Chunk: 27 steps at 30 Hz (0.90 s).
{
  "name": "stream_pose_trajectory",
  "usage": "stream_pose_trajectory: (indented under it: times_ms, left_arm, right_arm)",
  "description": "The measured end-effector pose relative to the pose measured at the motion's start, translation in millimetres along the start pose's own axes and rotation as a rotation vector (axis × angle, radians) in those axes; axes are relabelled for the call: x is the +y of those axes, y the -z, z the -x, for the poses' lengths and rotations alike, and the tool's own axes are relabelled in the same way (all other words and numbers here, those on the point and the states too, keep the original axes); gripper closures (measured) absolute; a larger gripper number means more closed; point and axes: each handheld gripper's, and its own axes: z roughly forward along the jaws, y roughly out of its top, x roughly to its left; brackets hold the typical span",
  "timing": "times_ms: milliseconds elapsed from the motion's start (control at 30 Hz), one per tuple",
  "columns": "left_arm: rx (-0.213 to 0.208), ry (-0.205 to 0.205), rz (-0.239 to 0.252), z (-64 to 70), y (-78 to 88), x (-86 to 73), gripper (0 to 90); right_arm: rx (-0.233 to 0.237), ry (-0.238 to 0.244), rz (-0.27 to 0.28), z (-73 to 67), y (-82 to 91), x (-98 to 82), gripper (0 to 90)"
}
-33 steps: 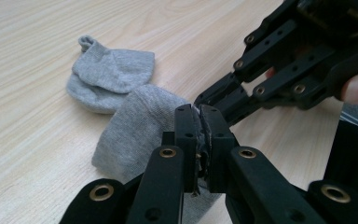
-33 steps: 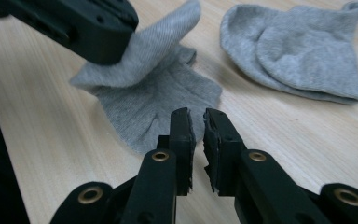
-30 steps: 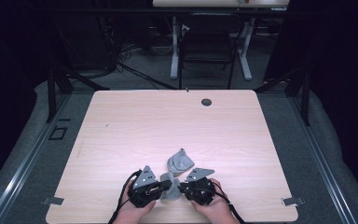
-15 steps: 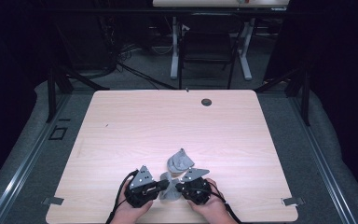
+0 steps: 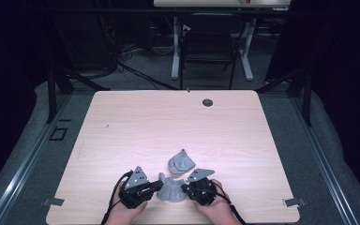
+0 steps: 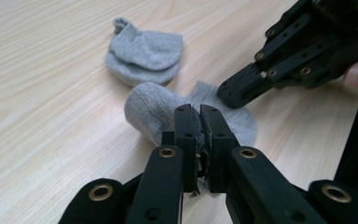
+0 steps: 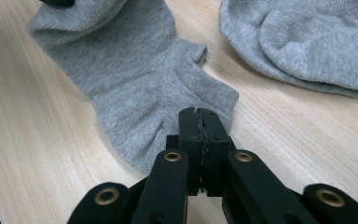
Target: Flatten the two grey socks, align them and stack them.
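High view: two hands come in from the near edge of the wooden table [image 5: 136, 122], each holding a black gripper, and a grey sock [image 5: 171, 191] lies between them close to that edge. The left gripper [image 5: 158, 186] meets the sock's left end and the right gripper [image 5: 184, 188] its right end. A second grey sock [image 5: 181, 162] (folded into a small bundle) lies just beyond, toward the middle of the table, near the first one but not touching it.

Left gripper view: the jaws of the left gripper [image 6: 200, 122] are clenched on the sock [image 6: 151, 112], with grey cloth pinched in the narrow seam between them. This end of the sock bulges up in a rounded roll just left of the jaws, while the rest lies flat on the wood behind. The right gripper [image 6: 230, 91] reaches in from the upper right, its tip down on the flat part of the sock. The folded sock [image 6: 142, 53] lies farther off.

Right gripper view: the right gripper [image 7: 199, 122] has just been closing, and its jaws now stand pressed together on the edge of the sock [image 7: 135, 79], at a corner by the cuff notch. The sock spreads away flat to the upper left. The folded sock [image 7: 303, 42] sits at the upper right, apart from it, with bare wood between them.
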Motion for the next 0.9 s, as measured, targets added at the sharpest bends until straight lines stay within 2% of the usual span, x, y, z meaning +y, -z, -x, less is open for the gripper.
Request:
stream_pose_trajectory:
  times_ms: [233,433,467,633,733,833,900]
  left_arm:
    - [0.018,0.035,-0.028,-6.1,3.3,-8.7,86.6]
    - [0.032,0.095,-0.066,-13.2,2.3,-15.8,86.4]
    - [0.038,0.084,-0.07,-14.7,2.7,-16.4,86.6]
    - [0.054,0.109,-0.052,-17.8,4.2,-16.7,84.1]
    - [0.047,0.092,-0.035,-18.4,2.0,-13.9,82.5]
    - [0.054,0.07,-0.048,-20.4,-4.8,-12.5,81.2]
    - [0.054,0.082,-0.058,-21.8,-9.3,-14.6,80.6]
  right_arm:
    - [-0.001,-0.004,-0.012,1.8,3.5,-1.7,89.2]
    - [0.003,-0.006,-0.018,3.6,6.9,-4.4,89.1]
    - [-0.001,-0.005,-0.017,4.0,7.1,-4.7,89.1]
    - [-0.004,0.013,-0.017,4.0,7.6,-5.2,89.0]
    - [-0.007,0.012,-0.016,4.1,7.3,-5.0,88.9]
    - [-0.009,0.012,-0.021,3.6,7.6,-4.4,88.3]
    - [-0.015,0.012,-0.023,3.4,7.7,-4.4,87.8]
